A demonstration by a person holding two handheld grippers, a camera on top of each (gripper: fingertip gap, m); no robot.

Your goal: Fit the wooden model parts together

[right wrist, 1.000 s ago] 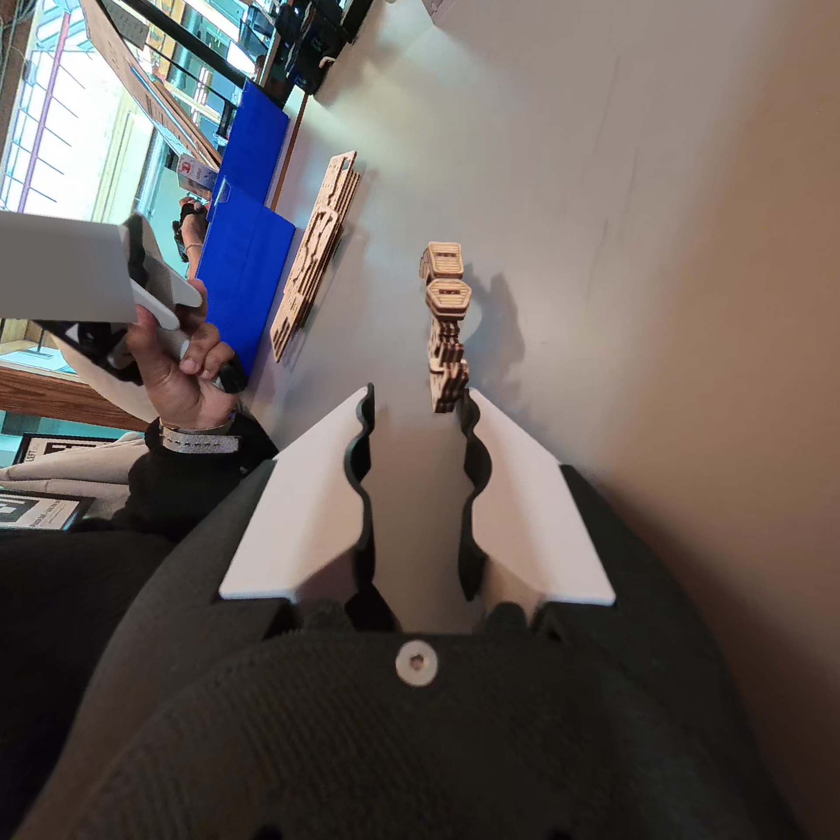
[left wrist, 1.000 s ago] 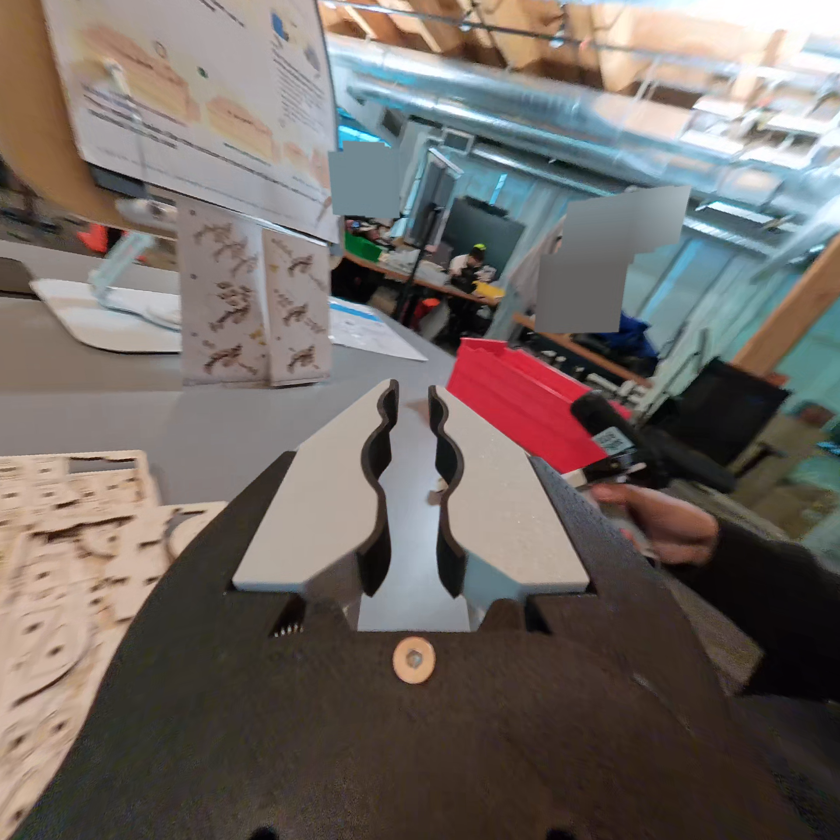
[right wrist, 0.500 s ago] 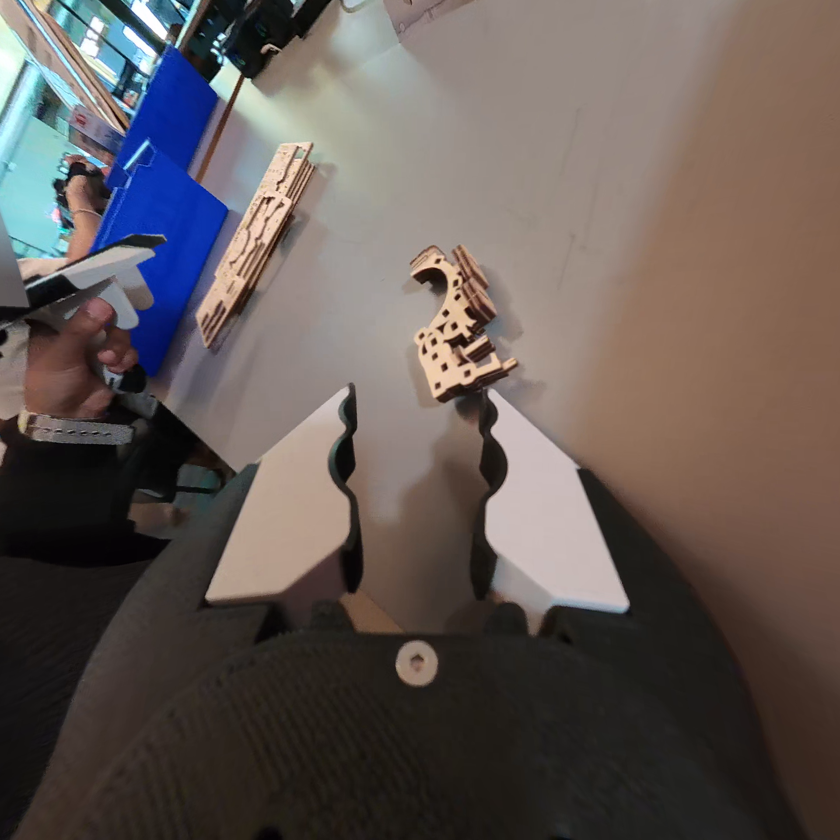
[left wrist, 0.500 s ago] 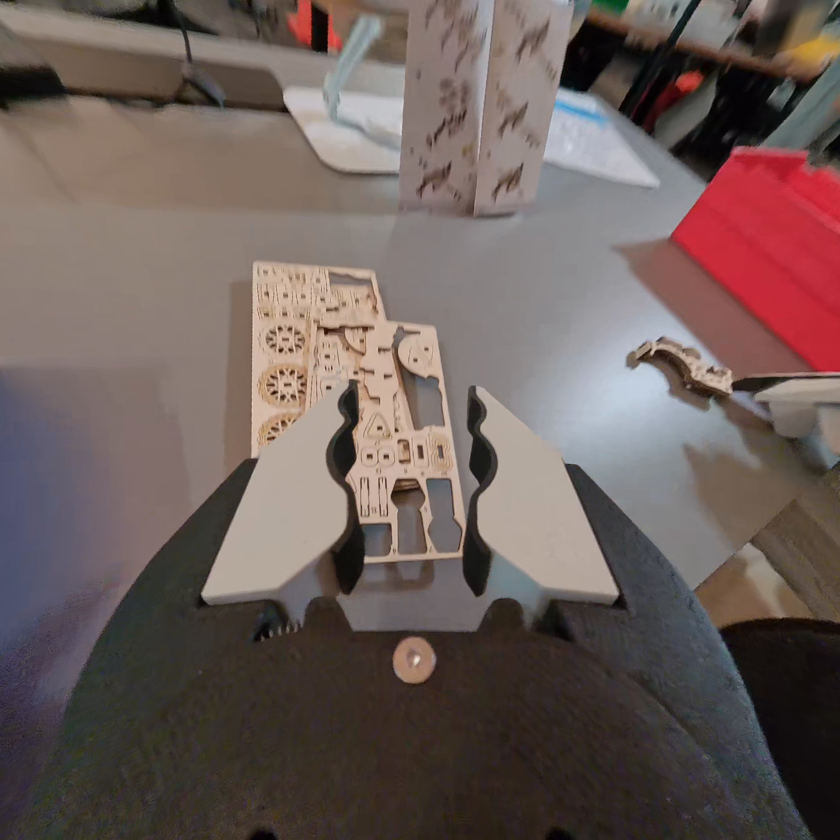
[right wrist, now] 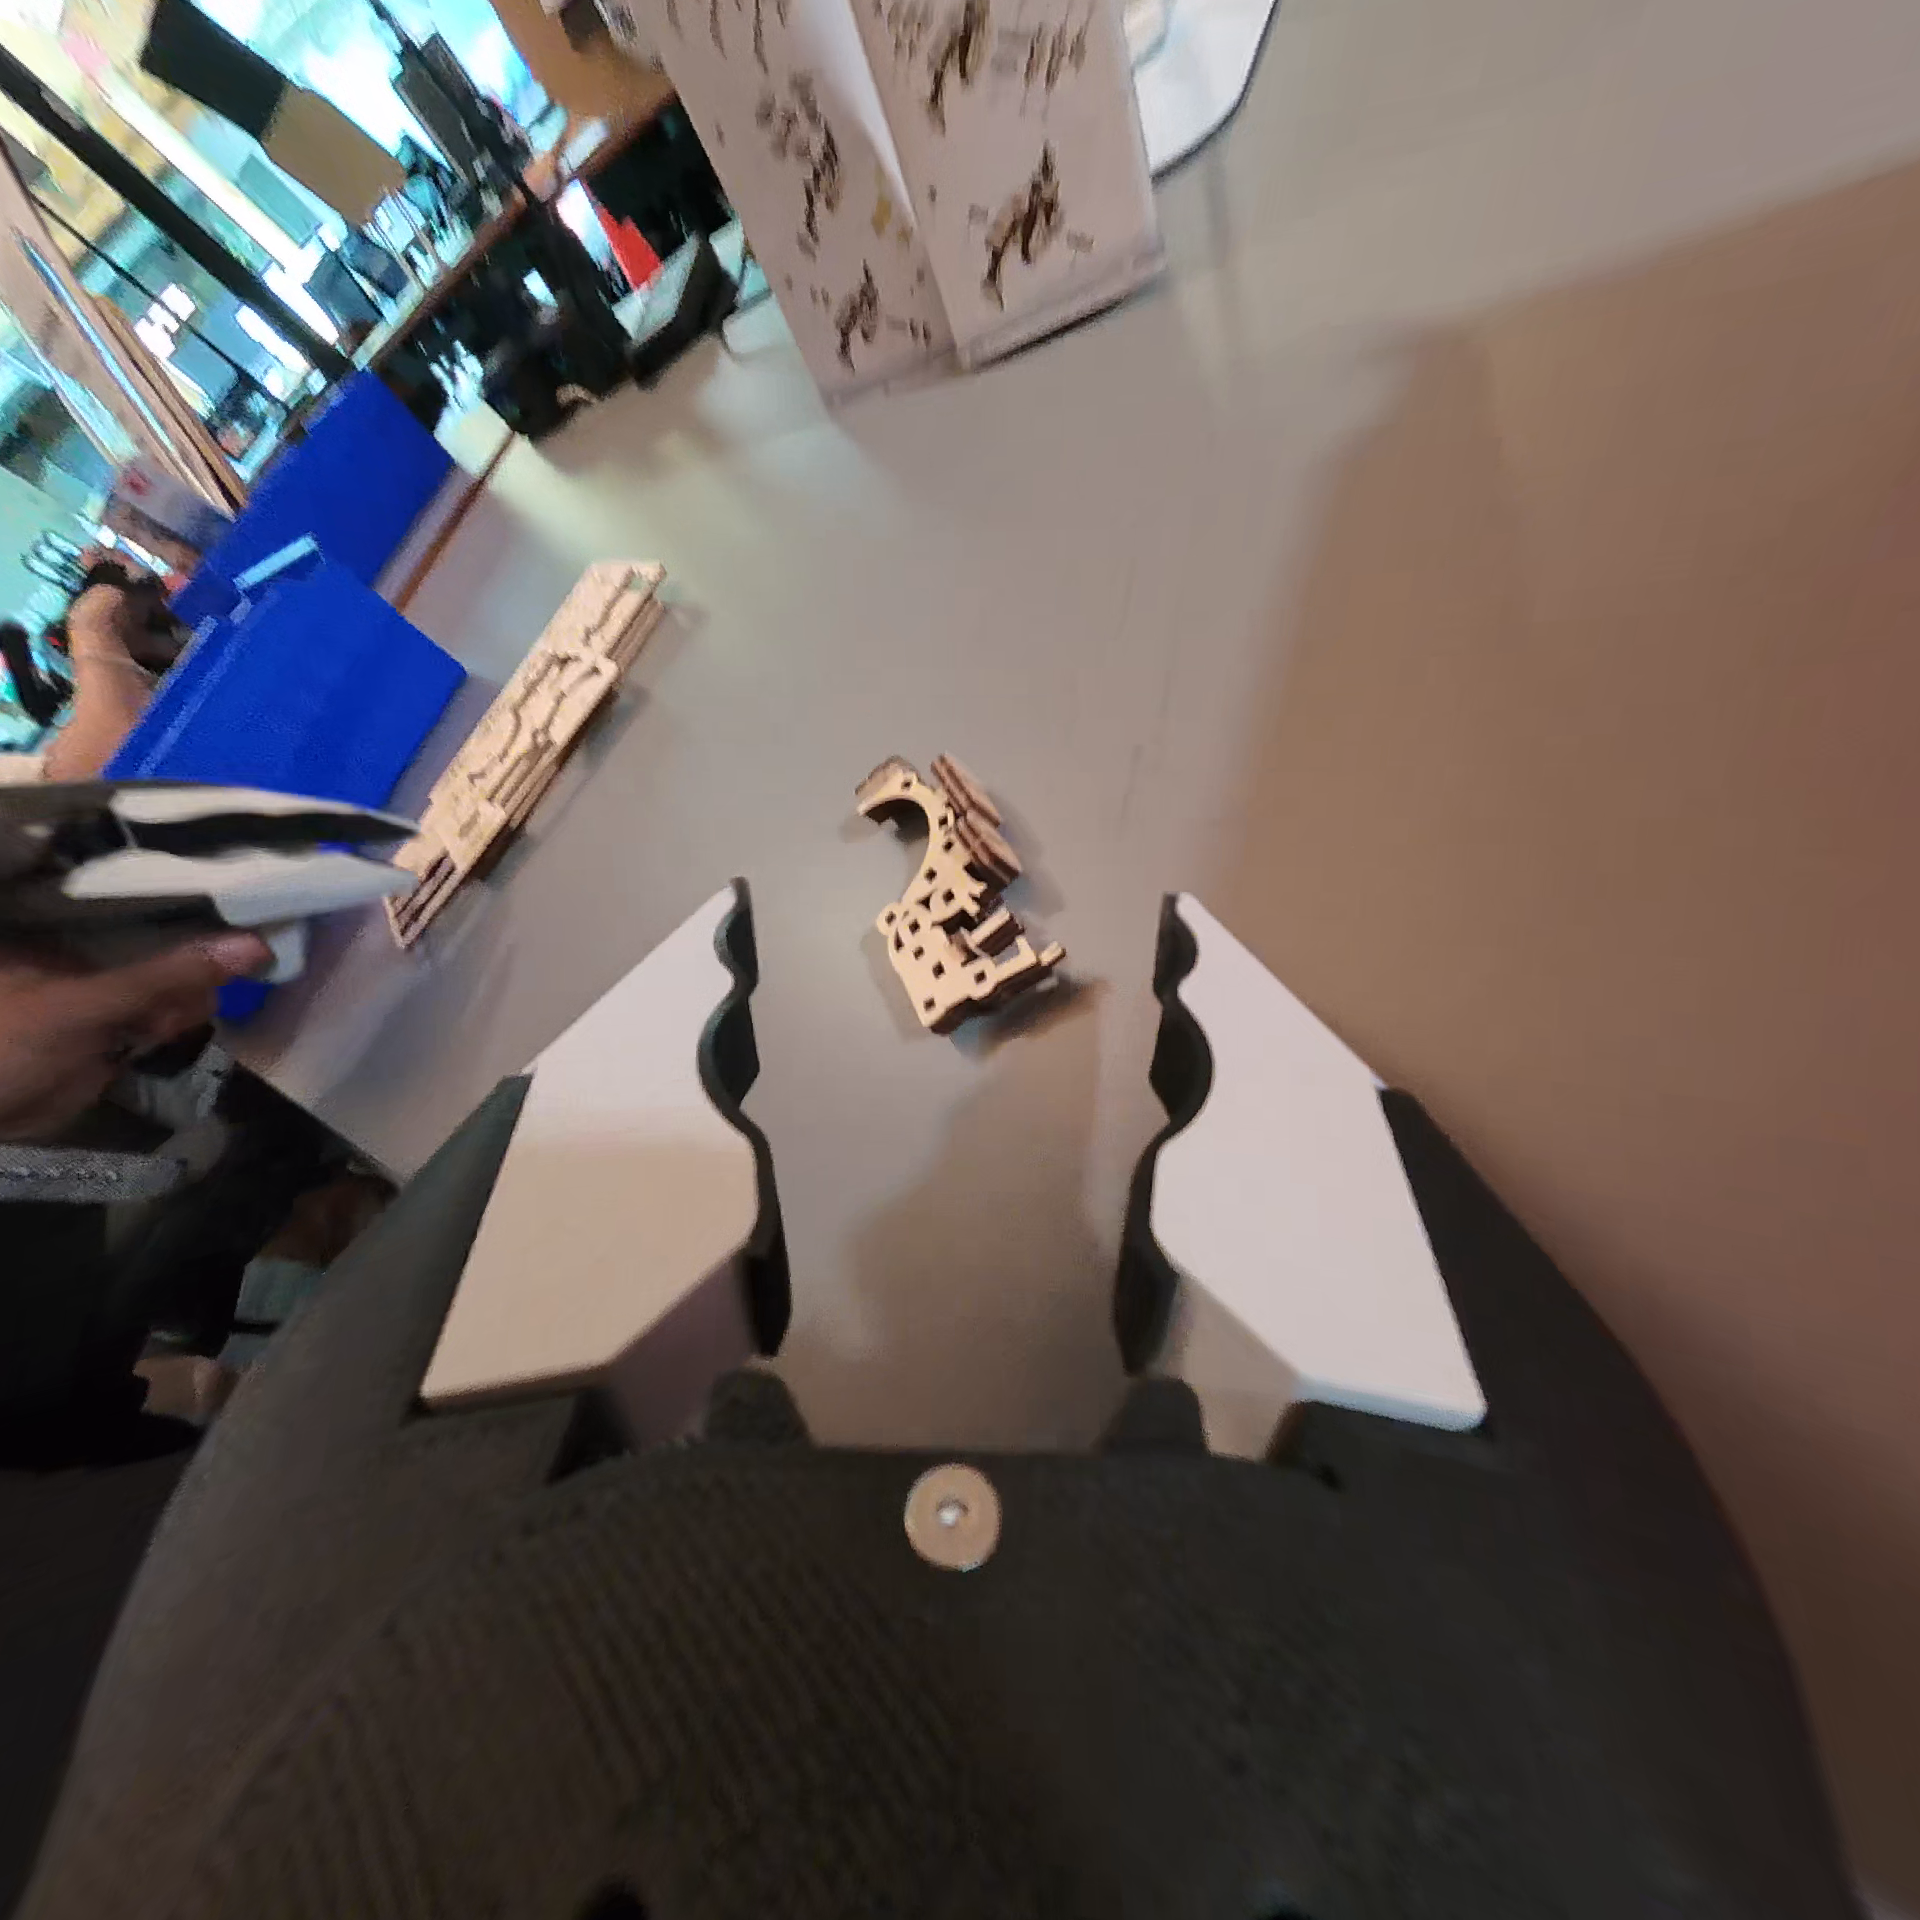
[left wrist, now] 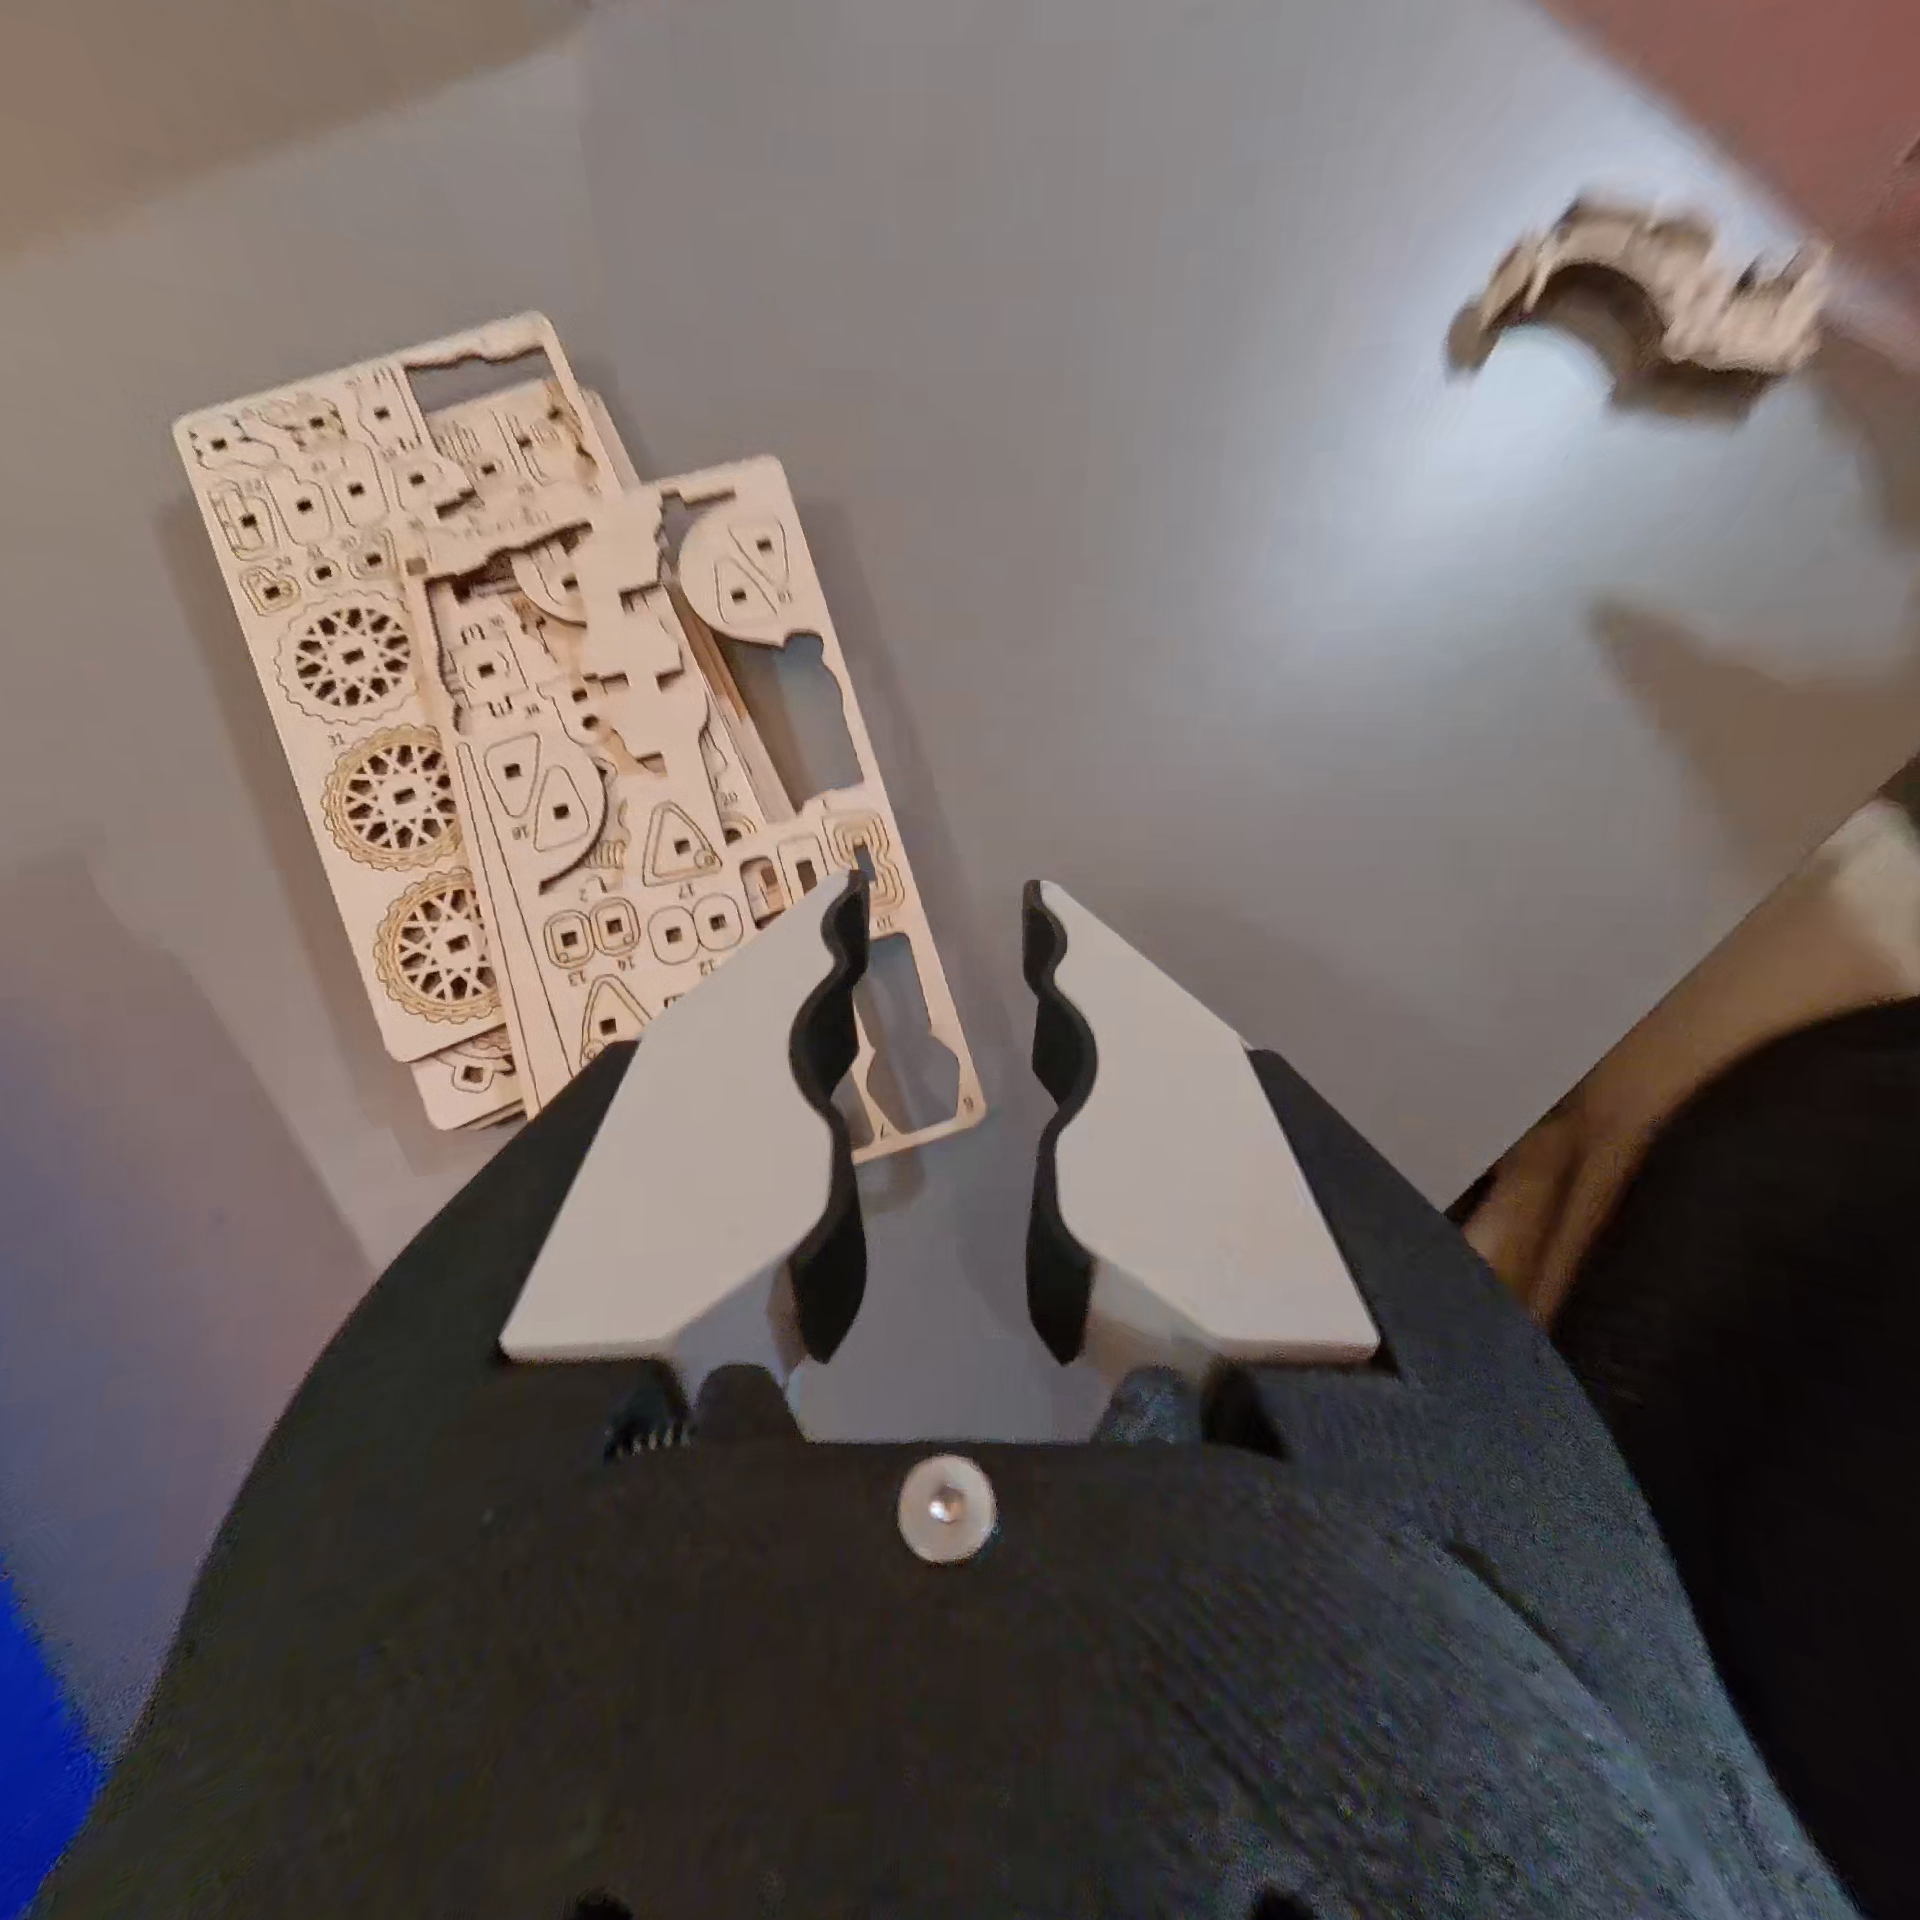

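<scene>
**Both sets of fingers empty above the wooden parts**

My left gripper (left wrist: 940, 899) hangs over the grey surface (left wrist: 1143, 416) with its fingers (left wrist: 727, 1122) parted a moderate way and nothing between them. Its left fingertip sits over the near corner of the stack of laser-cut wooden sheets (left wrist: 499, 727), which lies flat with several cut-outs already empty. Off to the right, blurred, lies the partly built wooden assembly (left wrist: 1642, 301).

My right gripper (right wrist: 954, 904) has its fingers (right wrist: 1299, 1174) spread wide, also holding nothing. The wooden assembly (right wrist: 951, 914) lies on the surface just beyond the fingertips, in line with the gap. Farther left is the sheet stack (right wrist: 540, 727), beside blue bins (right wrist: 291, 707).
</scene>
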